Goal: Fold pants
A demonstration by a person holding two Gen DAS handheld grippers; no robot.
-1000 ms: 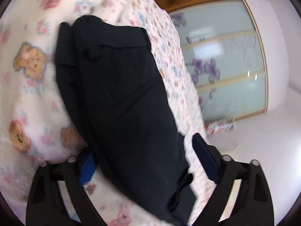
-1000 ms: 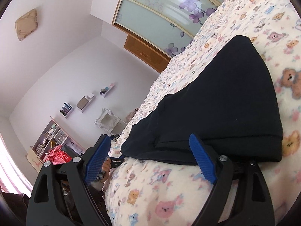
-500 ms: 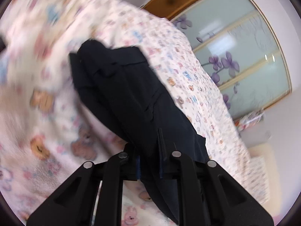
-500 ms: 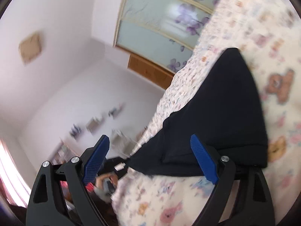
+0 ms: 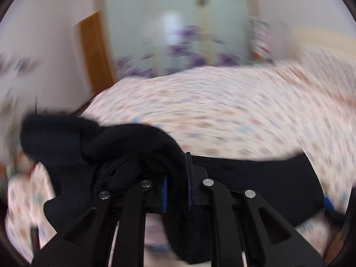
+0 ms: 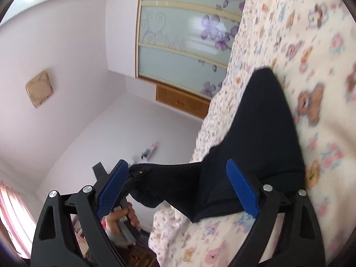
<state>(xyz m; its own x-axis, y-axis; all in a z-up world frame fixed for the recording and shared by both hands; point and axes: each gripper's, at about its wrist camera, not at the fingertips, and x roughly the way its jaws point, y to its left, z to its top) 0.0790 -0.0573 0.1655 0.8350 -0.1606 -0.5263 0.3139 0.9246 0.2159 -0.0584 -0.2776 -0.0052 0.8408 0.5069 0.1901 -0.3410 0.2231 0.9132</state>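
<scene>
Your left gripper pinches the black pants, its view badly blurred. Your right gripper gapes wide over the pants at the bear-print bed's edge.

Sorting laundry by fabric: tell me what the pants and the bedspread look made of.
Pants: black, matte woven cloth, seemingly soft; it bunches and droops where the left claw pinches it. Exact fibre unclear. Bedspread: cream fabric printed with teddy bears, looking plush or fleecy, though blur leaves that open.
</scene>
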